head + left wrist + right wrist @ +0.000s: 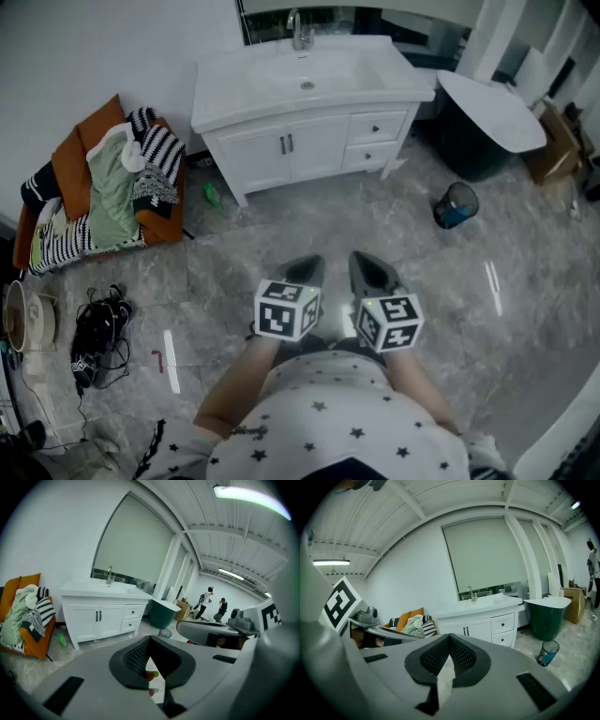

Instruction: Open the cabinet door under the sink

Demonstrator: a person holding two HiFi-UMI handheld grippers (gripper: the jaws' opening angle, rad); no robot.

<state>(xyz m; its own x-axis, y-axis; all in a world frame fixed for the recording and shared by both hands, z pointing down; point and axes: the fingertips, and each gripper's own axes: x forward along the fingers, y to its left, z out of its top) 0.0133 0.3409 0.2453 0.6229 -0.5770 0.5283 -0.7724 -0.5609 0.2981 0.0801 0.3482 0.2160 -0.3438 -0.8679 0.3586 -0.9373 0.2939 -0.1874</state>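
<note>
Star-printed shirt [328, 417] of the person occupies the lower edge of the head view. Just ahead of it, the left gripper [305, 267] and right gripper [367, 264] are held side by side above the grey marble floor [234, 258], each pointed toward the far wall. In the left gripper view the jaws of the left gripper [149, 641] are seen pressed together at their tips, with nothing between them. The right gripper [450, 639] is likewise closed and empty.

At the floor's far edge, against the wall, a white vanity [309, 112] is shown well apart from both grippers. Its sink [307, 80] and faucet [300, 28] lie on top, and the cabinet doors [272, 159] below are shut, two dark handles meeting at the centre – drawers [375, 127] to their right.

Along the floor's left edge an orange chair [70, 159] heaped with clothes is seen. A green bottle [212, 195] lies near the vanity's left leg, and a waste bin [457, 204] stands toward the right.
</note>
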